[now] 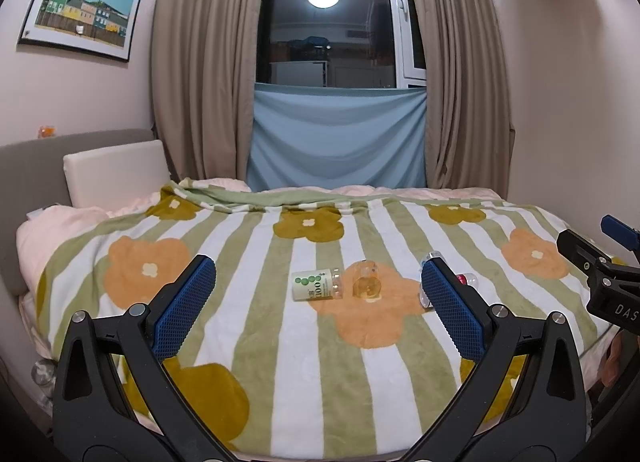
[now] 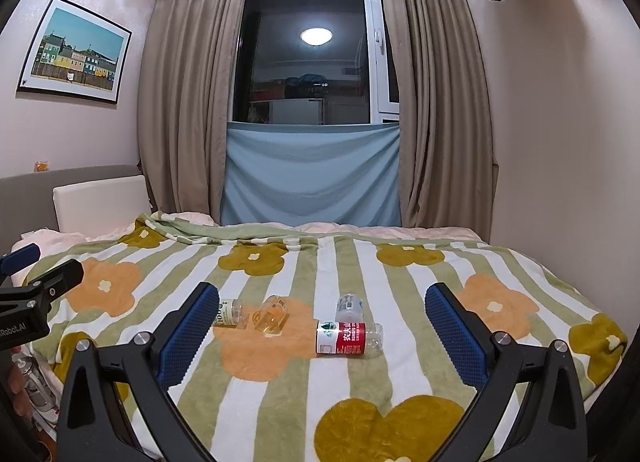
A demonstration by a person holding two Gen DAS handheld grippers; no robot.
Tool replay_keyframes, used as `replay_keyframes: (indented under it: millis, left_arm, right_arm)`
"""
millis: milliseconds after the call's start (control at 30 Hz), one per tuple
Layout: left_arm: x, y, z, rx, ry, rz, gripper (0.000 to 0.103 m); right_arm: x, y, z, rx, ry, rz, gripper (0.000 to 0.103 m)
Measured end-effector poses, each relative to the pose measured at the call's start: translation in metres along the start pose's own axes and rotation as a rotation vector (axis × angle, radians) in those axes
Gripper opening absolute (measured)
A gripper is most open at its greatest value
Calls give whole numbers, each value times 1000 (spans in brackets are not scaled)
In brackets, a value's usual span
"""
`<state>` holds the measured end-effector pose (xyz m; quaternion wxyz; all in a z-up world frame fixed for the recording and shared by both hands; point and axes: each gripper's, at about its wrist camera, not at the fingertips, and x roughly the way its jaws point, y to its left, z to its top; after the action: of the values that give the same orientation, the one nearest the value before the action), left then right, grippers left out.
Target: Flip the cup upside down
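A small clear glass cup lies on its side on the flowered blanket, over an orange flower, its mouth facing me. It also shows in the right wrist view. My left gripper is open and empty, held above the near part of the bed, with the cup ahead between its fingers. My right gripper is open and empty, also short of the cup, which sits ahead and left of its middle. The right gripper's body shows at the right edge of the left wrist view.
A clear jar with a white label lies left of the cup. A plastic water bottle with a red label and a smaller clear bottle lie to its right. The blanket covers the bed; a headboard and pillow stand at the left.
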<state>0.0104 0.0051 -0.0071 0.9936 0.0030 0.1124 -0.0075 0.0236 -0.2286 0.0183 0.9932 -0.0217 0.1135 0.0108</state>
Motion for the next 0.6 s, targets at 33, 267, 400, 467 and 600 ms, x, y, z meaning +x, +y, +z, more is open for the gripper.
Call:
replay_keyframes:
  millis: [33, 267, 400, 467, 600]
  left_arm:
    - [0, 0, 0, 0, 0, 1, 103]
    - [8, 2, -6, 0, 21, 15, 103]
    - [20, 8, -8, -7, 42, 22, 103]
    - [29, 10, -10, -6, 62, 25, 103]
    - [47, 10, -13, -4, 95, 26, 103]
  right_arm:
    - [0, 0, 0, 0, 1, 1, 103]
    - [9, 1, -5, 5, 21, 3, 103]
    - [19, -1, -6, 13, 36, 0, 103]
    - [25, -2, -6, 21, 43, 2, 103]
    - [42, -5, -11, 22, 76, -9, 103]
